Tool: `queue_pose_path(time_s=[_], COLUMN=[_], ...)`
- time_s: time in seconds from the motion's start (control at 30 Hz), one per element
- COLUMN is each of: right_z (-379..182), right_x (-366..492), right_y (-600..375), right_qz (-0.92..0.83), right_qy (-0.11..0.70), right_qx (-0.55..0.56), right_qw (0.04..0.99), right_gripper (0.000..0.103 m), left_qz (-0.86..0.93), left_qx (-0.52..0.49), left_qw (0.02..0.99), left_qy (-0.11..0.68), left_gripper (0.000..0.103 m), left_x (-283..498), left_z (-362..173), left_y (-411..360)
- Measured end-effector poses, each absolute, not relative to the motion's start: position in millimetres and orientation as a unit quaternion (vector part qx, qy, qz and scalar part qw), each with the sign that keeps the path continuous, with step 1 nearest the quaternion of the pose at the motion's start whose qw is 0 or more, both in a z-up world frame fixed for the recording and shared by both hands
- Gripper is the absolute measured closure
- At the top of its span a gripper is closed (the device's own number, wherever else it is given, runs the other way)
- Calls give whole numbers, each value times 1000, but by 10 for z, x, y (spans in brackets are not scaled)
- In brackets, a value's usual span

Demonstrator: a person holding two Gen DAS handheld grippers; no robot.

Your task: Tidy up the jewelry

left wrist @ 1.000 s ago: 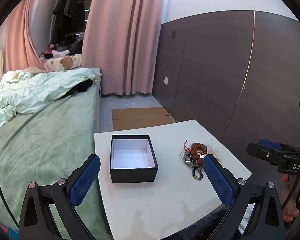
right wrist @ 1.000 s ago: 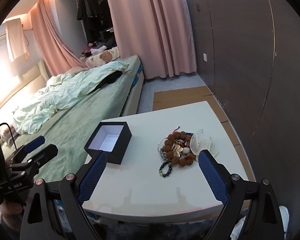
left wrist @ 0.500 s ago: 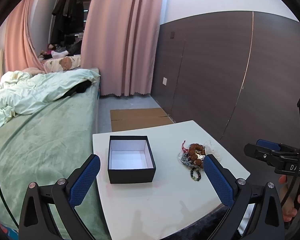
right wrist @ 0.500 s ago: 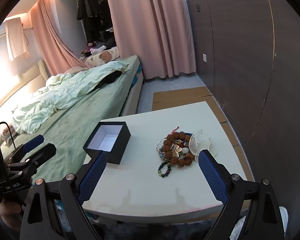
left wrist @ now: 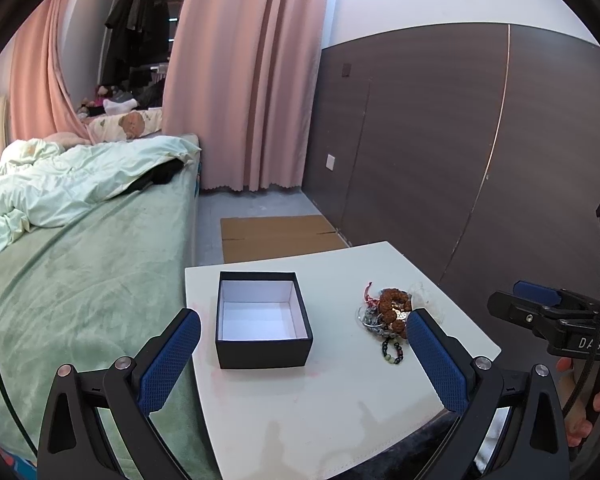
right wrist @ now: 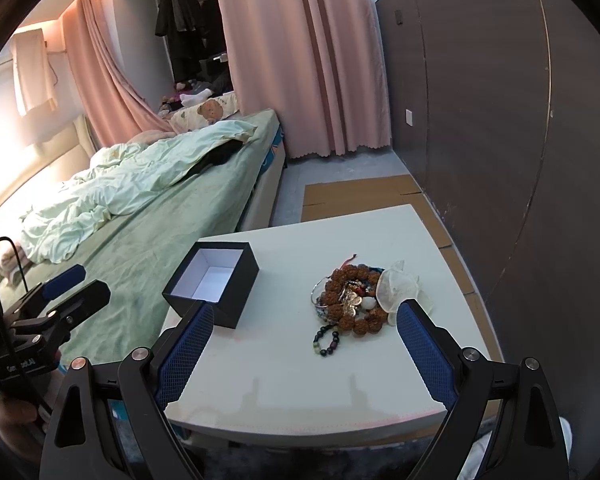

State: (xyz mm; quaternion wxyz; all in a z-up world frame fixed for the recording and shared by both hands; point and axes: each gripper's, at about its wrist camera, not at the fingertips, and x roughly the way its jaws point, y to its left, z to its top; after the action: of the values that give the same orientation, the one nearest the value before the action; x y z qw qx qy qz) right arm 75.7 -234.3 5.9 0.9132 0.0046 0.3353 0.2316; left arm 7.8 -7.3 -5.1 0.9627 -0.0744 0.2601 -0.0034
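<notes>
Left wrist view: left hand-held gripper [left wrist: 300, 354] held above the near edge of the white desk [left wrist: 332, 408], blue-padded fingers [left wrist: 168, 364] wide apart, nothing between them. On the desk, one black box [left wrist: 263, 320], lidless, white inside and empty, sitting toward the bed side. Just right of it, apart from the box, one jewelry pile [left wrist: 388, 314]: a bracelet of knobbly brown beads on top, a red cord poking out at the left, silvery rings beneath, a filmy white pouch [left wrist: 420, 294] at the far side. One dark bead bracelet [left wrist: 394, 352] with green beads trailing from the near side of the pile. At the right edge, the right hand-held gripper [left wrist: 540, 312], seen from the side, held in a hand [left wrist: 584, 396].

Right wrist view: right hand-held gripper [right wrist: 302, 346] fingers likewise spread wide, empty. Same single box [right wrist: 216, 282] at the left of the desk [right wrist: 284, 380]; the pile [right wrist: 350, 300] between the fingers further out, showing the brown beads in a ring, gold-coloured pieces and a pale stone in the middle, the pouch [right wrist: 398, 288] touching its right side. Dark bracelet [right wrist: 326, 342] at the near edge of the pile. Left hand-held gripper [right wrist: 72, 292] at the far left, over the green bed [right wrist: 140, 240].
</notes>
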Motion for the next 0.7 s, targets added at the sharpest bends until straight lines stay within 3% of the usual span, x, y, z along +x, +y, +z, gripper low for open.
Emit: queue_pose_path(time_s=[0.7], right_z=[-88], right_x=[1183], right_y=[-2478], right_qz=[199], right_qy=[351], right_qx=[35], right_qw=[914], right_gripper=[9], left_qz=[-21], left_qx=[-81], left_qw=[958], left_qy=[276], left_gripper=[0], left_x=[452], left_z=[-146], left_y=[-72])
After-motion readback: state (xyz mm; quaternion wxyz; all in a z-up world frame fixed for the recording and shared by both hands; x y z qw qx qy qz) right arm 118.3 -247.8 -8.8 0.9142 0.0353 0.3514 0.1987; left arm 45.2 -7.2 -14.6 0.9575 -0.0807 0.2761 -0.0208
